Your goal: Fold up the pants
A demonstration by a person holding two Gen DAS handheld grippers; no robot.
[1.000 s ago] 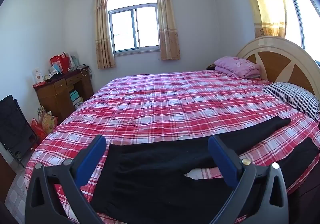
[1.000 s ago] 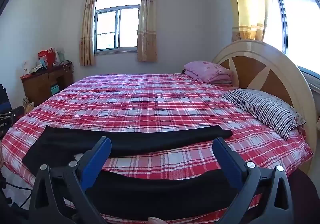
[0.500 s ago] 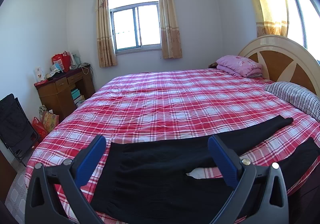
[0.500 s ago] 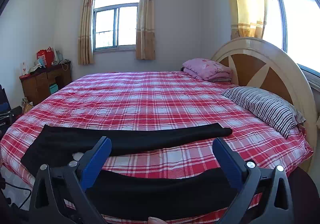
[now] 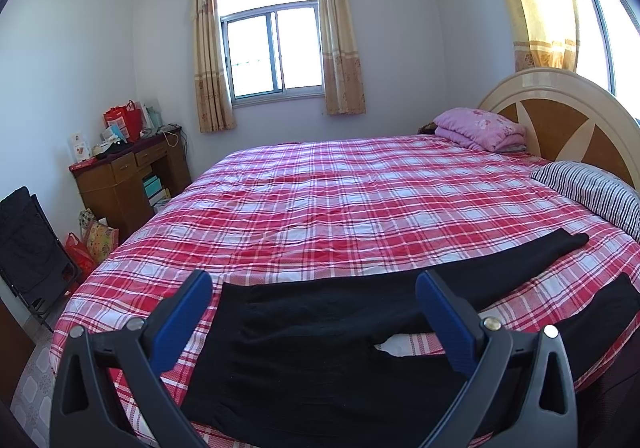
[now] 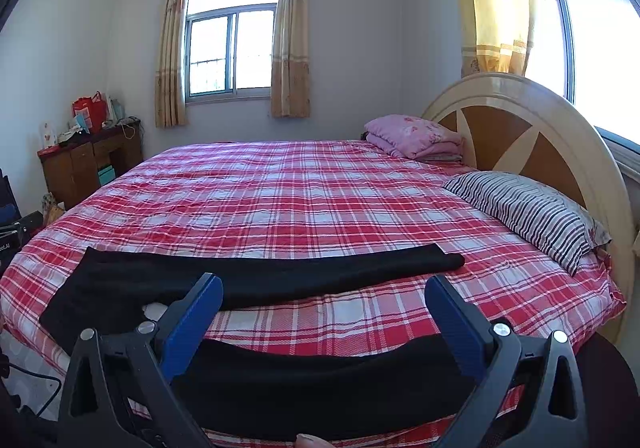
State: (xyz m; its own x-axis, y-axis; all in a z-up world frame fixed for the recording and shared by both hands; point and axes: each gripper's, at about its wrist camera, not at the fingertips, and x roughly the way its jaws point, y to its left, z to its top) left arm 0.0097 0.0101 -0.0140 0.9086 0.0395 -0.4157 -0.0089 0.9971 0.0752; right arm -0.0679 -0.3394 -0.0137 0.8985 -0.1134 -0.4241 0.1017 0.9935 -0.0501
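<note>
Black pants (image 5: 312, 352) lie spread flat along the near edge of the red plaid bed (image 5: 360, 200). The waist is at the left and the two legs run apart to the right. My left gripper (image 5: 314, 290) is open and empty, held above the waist and seat. In the right wrist view the far leg (image 6: 304, 276) and the near leg (image 6: 320, 380) both show. My right gripper (image 6: 324, 292) is open and empty above the near leg.
A striped pillow (image 6: 528, 212) and a folded pink quilt (image 6: 412, 136) lie by the round headboard (image 6: 516, 128) on the right. A wooden desk (image 5: 128, 176) with clutter and a black folding rack (image 5: 28, 244) stand at the left wall.
Both views have tilted slightly, so the room sits a little lower in frame. The pants have not moved and both grippers stay open.
</note>
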